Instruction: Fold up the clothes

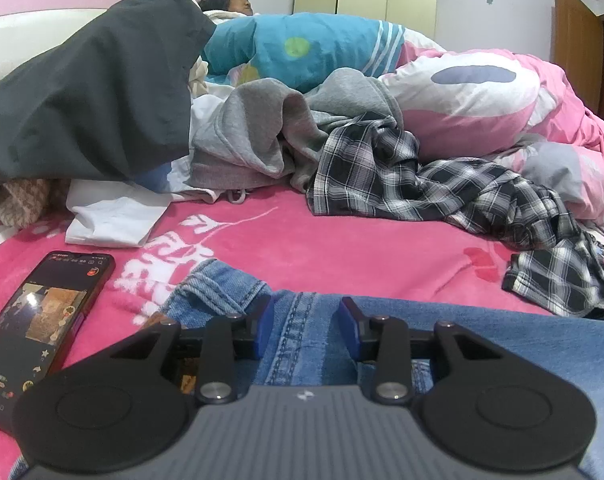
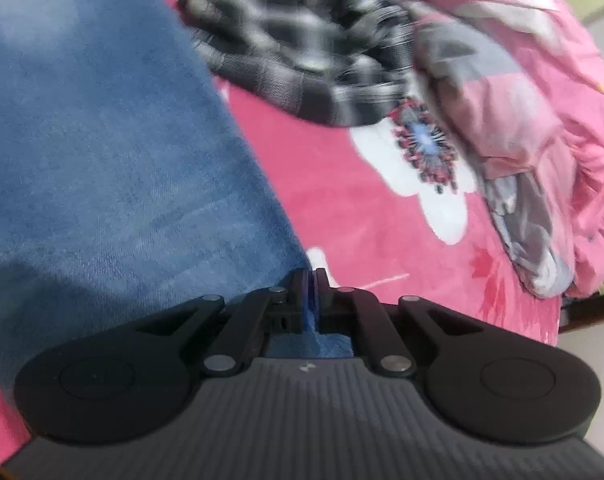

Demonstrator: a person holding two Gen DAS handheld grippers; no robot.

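Two grippers work the jeans at the near edge of the bed: the left gripper has its jaws apart over the denim seam, gripping nothing, while the right gripper is pinched closed on the jeans' edge. A phone lies just left of the jeans near the bed's left edge. A plaid shirt and a gray hoodie crowd the far side, with bare pink blanket between.
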